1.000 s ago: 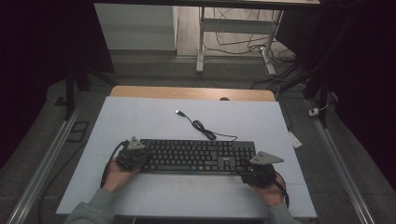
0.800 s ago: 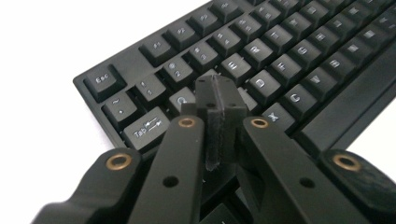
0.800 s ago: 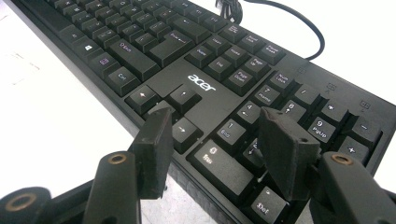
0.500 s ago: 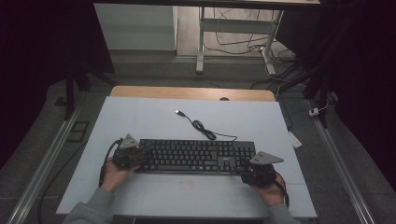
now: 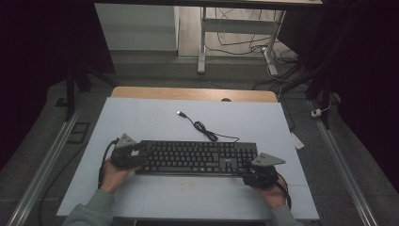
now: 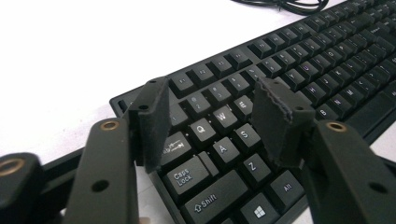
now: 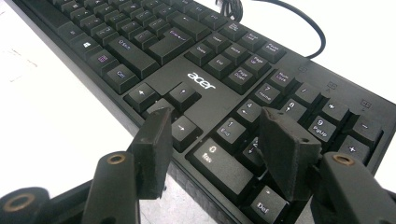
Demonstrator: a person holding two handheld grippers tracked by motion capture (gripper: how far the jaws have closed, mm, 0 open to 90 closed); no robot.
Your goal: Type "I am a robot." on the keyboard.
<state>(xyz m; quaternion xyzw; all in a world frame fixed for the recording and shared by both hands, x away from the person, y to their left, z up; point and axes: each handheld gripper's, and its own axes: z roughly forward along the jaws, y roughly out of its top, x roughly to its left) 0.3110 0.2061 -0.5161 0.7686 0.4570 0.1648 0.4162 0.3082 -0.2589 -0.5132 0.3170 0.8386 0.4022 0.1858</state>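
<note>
A black Acer keyboard (image 5: 197, 157) lies across the white table top, its cable (image 5: 207, 132) curling back to a loose USB plug (image 5: 180, 113). My left gripper (image 5: 135, 153) sits at the keyboard's left end. In the left gripper view its jaws (image 6: 210, 121) have just been opening and stand apart above the Q, W, A and S keys (image 6: 224, 140), gripping nothing. My right gripper (image 5: 251, 170) is at the front right corner. It (image 7: 215, 140) is open over the arrow keys and number pad (image 7: 285, 116), holding nothing.
The white mat (image 5: 141, 117) covers the table, with a wooden strip (image 5: 188, 93) along the far edge. Metal rails (image 5: 42, 165) run along both sides. A desk frame (image 5: 202, 47) and floor cables (image 5: 244, 44) lie beyond the table.
The left gripper has shifted slightly at the keyboard's left end. The keyboard, its cable and the right gripper stay where they were.
</note>
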